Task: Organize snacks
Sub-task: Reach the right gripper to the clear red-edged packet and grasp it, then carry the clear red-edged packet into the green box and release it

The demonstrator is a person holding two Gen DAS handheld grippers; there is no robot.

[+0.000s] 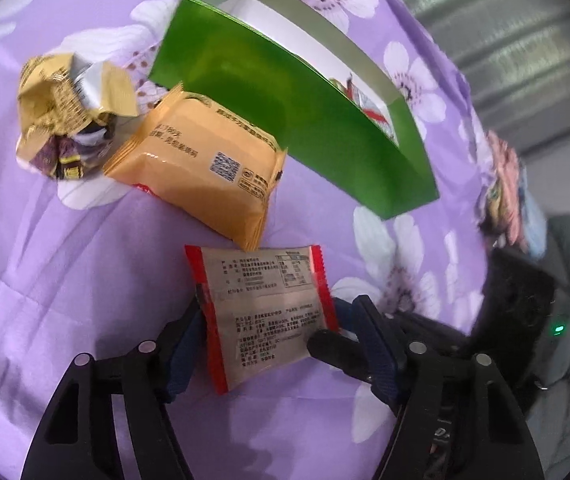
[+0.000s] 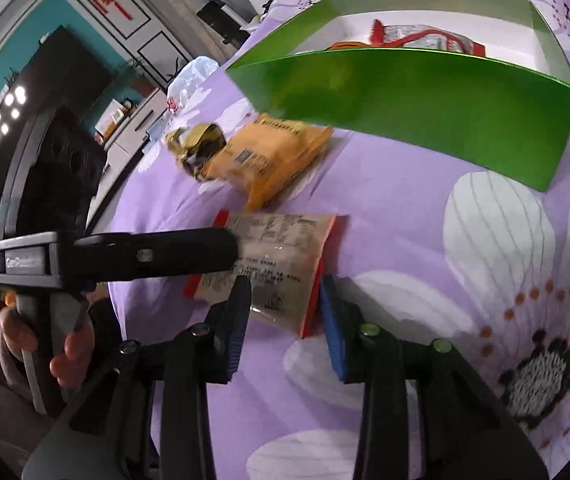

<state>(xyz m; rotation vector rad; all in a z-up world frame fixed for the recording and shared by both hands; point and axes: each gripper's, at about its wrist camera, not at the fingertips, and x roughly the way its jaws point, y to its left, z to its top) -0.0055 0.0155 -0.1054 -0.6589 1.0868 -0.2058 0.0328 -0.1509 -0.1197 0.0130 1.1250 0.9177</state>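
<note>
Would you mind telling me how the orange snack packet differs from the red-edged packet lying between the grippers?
The orange snack packet is plain orange and puffy; the red-edged packet is pale with red end seams and flatter. The orange one lies untouched against the green box, while both the left gripper and right gripper straddle the red-edged one. Both are sealed, printed side up, on the purple floral cloth.

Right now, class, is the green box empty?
No: the right wrist view shows a red-edged packet already lying inside the green box.
</note>
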